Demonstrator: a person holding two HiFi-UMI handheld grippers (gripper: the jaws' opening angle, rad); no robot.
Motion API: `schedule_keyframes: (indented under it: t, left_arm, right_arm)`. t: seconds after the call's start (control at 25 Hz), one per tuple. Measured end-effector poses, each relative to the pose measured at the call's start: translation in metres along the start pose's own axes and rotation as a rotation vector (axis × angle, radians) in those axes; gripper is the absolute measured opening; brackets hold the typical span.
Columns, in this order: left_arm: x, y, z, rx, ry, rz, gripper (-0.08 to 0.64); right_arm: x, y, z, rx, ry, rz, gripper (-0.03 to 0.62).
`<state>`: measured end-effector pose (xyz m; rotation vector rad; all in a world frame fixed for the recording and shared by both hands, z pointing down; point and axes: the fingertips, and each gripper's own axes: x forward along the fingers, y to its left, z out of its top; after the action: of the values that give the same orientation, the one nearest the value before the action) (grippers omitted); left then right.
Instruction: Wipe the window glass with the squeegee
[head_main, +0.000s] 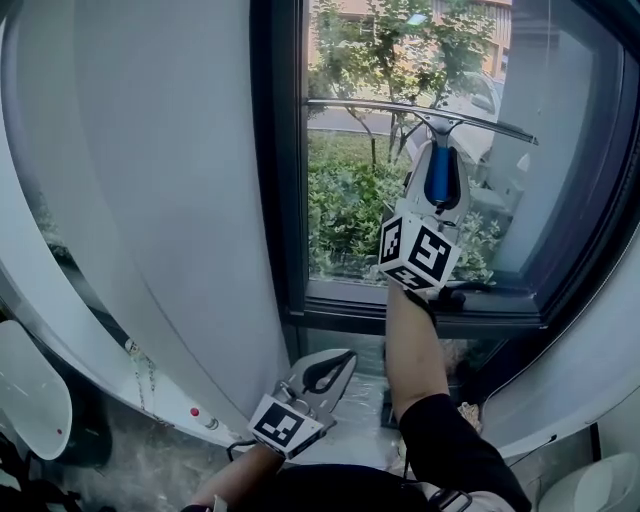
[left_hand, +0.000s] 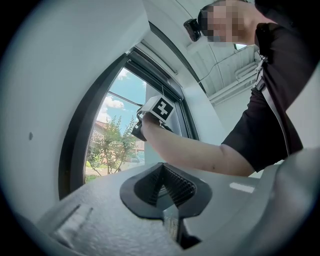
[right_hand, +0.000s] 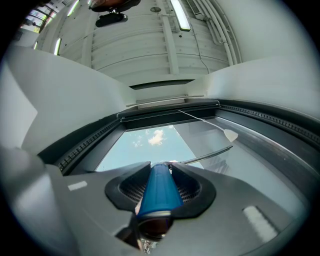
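Note:
The squeegee has a blue handle (head_main: 438, 178) and a long thin blade (head_main: 400, 108) lying across the window glass (head_main: 345, 210), about level, in its upper part. My right gripper (head_main: 437, 160) is raised to the pane and shut on that handle. In the right gripper view the blue handle (right_hand: 159, 187) fills the gap between the jaws, and part of the blade (right_hand: 207, 156) shows against the glass (right_hand: 145, 137). My left gripper (head_main: 335, 365) hangs low below the sill, shut with nothing in it; its jaws (left_hand: 162, 182) meet in the left gripper view.
A dark window frame (head_main: 272, 200) borders the glass on the left, with a dark sill (head_main: 440, 305) below. A curved white wall panel (head_main: 150, 200) stands left of the frame. Bushes and trees lie outside. A person's forearm (left_hand: 200, 155) crosses the left gripper view.

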<state>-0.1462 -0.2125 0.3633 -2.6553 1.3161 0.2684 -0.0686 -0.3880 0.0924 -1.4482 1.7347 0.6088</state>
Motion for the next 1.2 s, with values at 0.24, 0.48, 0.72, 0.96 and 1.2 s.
schedule_keyframes:
  t: [0.24, 0.48, 0.72, 0.96, 1.2]
  left_arm:
    - [-0.003, 0.000, 0.001, -0.003, -0.002, 0.006, 0.002]
    - [-0.007, 0.002, 0.001, -0.011, -0.002, 0.013, 0.002]
    - [-0.009, 0.006, -0.001, -0.001, -0.003, 0.024, 0.002]
    - [-0.009, 0.007, -0.004, 0.029, 0.000, 0.031, 0.002]
    - [-0.010, -0.002, -0.004, 0.108, 0.007, 0.007, 0.003]
  right_arm:
    - [-0.008, -0.001, -0.005, 0.002, 0.015, -0.009, 0.132]
    - [-0.013, -0.002, -0.008, 0.002, 0.024, -0.009, 0.132]
    - [-0.021, -0.005, -0.012, -0.003, 0.033, -0.012, 0.132]
    - [-0.025, -0.004, -0.015, 0.001, 0.043, -0.016, 0.132]
    - [-0.034, -0.005, -0.018, -0.013, 0.054, -0.015, 0.132]
